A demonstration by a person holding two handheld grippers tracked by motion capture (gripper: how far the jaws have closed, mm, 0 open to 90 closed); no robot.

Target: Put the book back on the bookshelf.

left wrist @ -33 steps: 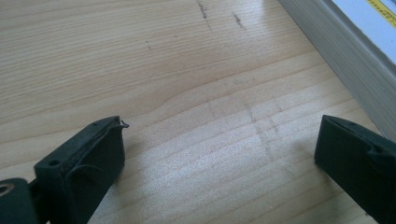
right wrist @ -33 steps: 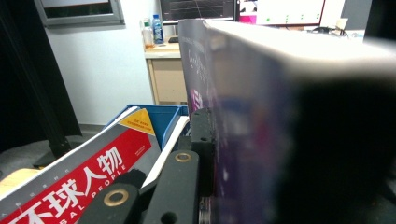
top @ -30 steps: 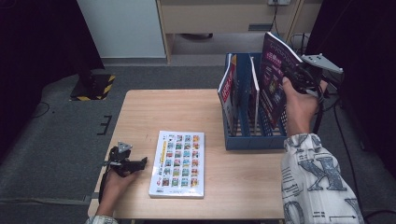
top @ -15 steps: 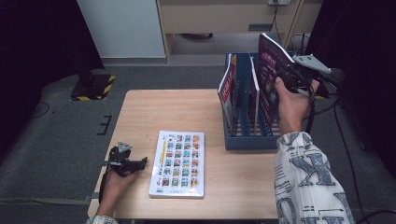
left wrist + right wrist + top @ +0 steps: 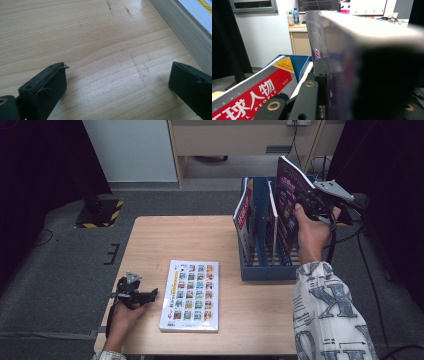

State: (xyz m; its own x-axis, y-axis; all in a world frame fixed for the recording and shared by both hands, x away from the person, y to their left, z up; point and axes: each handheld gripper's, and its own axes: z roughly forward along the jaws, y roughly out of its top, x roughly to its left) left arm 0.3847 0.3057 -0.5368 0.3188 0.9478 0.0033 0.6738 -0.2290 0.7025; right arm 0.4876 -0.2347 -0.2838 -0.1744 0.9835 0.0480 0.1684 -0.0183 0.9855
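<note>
Purple magazine (image 5: 289, 205) is sitting between the jaws of your right gripper (image 5: 311, 200), which are pinching it near its upper edge; in the right gripper view the magazine (image 5: 342, 62) is filling the frame just past the one black jaw you can see pressed against its cover. You are holding it tilted above the rightmost slot of the blue file rack (image 5: 265, 270), its lower part dipping between the rack's walls. A red magazine (image 5: 243, 217) is leaning in the leftmost slot, and a thinner white one (image 5: 271, 215) is standing in the middle slot, so both are lying close beside the purple one.

Your left gripper (image 5: 150, 294) is resting low on the desk (image 5: 200, 235) near its front left corner, its jaws spread wide over bare wood. Just beside its right jaw a sticker-patterned book (image 5: 191, 295) is lying flat; its thick page edge (image 5: 182, 27) is showing in the left gripper view, apart from the jaw.
</note>
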